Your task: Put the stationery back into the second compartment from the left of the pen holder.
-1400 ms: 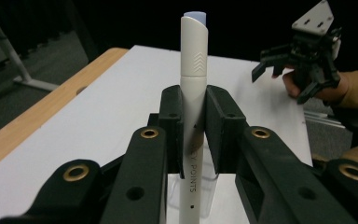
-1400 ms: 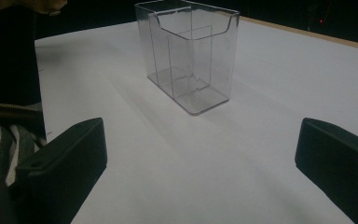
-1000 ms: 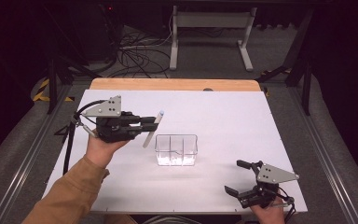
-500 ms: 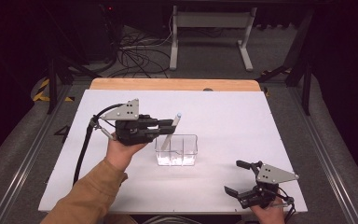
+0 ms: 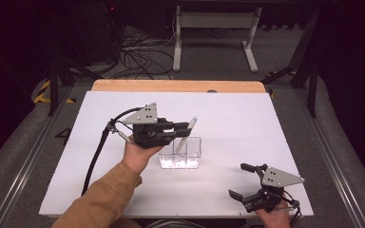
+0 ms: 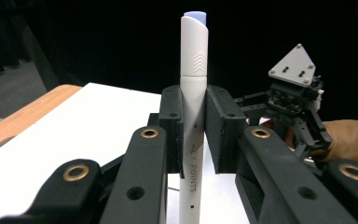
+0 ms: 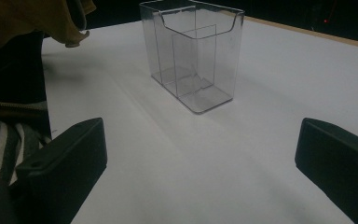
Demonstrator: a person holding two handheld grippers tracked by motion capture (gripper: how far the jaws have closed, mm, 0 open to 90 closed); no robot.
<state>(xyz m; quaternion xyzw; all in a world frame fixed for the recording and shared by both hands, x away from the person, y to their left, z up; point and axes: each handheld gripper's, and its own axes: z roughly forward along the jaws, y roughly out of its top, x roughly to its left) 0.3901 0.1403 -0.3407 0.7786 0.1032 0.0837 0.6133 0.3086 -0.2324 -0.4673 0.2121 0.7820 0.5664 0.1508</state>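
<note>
**Coach:** From above, your left gripper (image 5: 183, 132) carries the white pen (image 5: 188, 131) tilted, its lower end over the near-left corner of the clear organiser (image 5: 180, 153) on the white table (image 5: 275, 123). Bring the pen closer to upright before you lower it — a slanted barrel will likely catch the rim or the divider.

**Operator:** And my right hand?

**Coach:** Your right gripper (image 5: 243, 182) rests at the near-right edge of the table, well apart from the organiser, jaws spread wide with nothing between them. Leave it there, or use it to steady the organiser if it tips.

**Operator:** What about the grip, looking along the left jaws?

**Coach:** Along the left gripper (image 6: 195, 135), both pads press the pen (image 6: 192, 116) at mid-barrel, jaws nearly closed around it, the blue-tipped cap standing above them. The hold looks firm and centred — release only once the lower end sits in a compartment.

**Operator:** And along the right jaws?

**Coach:** Past the right gripper (image 7: 200, 140), fingers far apart and touching nothing, the organiser (image 7: 193, 56) stands upright with its compartments empty. Aim for one compartment, clear of the inner wall.
</note>
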